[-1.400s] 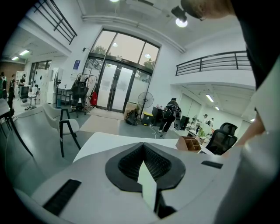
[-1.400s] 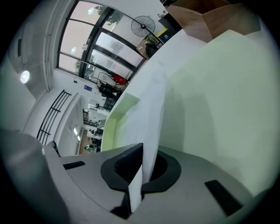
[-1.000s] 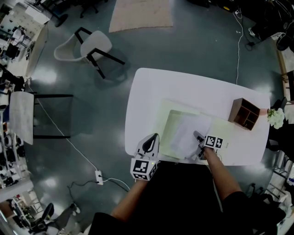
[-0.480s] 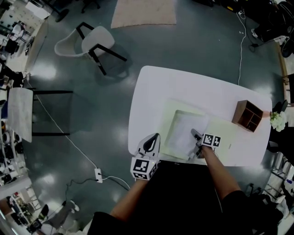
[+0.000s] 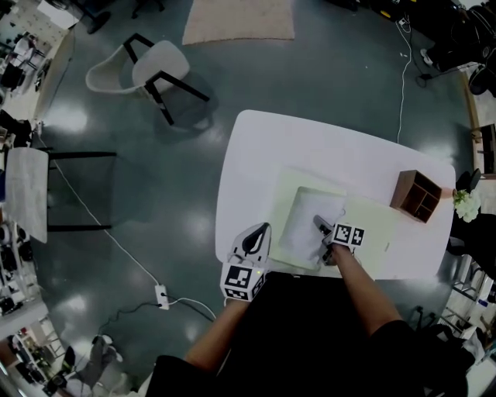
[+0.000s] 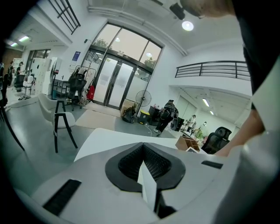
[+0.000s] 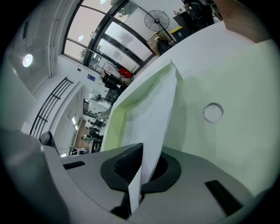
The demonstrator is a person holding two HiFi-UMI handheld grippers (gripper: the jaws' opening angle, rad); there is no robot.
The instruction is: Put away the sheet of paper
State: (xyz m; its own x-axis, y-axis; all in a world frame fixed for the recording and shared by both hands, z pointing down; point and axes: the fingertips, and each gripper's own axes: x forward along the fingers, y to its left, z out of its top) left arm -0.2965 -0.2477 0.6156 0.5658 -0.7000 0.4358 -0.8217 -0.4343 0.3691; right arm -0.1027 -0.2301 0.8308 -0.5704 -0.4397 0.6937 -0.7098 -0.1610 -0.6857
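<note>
The white sheet of paper (image 5: 304,219) lies over the left half of an open pale green folder (image 5: 374,226) on the white table (image 5: 256,147). My right gripper (image 5: 319,227) is shut on the sheet's near right edge. In the right gripper view the paper (image 7: 158,111) rises from between the closed jaws of the right gripper (image 7: 139,175) and runs out over the green folder (image 7: 232,74), beside a metal ring (image 7: 213,112). My left gripper (image 5: 259,231) hovers at the table's front left edge, shut and holding nothing. In its own view the left gripper (image 6: 144,175) points across the bare table (image 6: 105,138).
A brown wooden organiser (image 5: 418,195) stands at the table's right end, white flowers (image 5: 467,203) beside it. A white chair (image 5: 151,74) and a beige rug (image 5: 239,19) are on the floor beyond. A cable and power strip (image 5: 162,295) lie left of me.
My right gripper has carried the sheet leftward across the folder, so the paper now sits over the folder's left half. The left gripper has hardly shifted.
</note>
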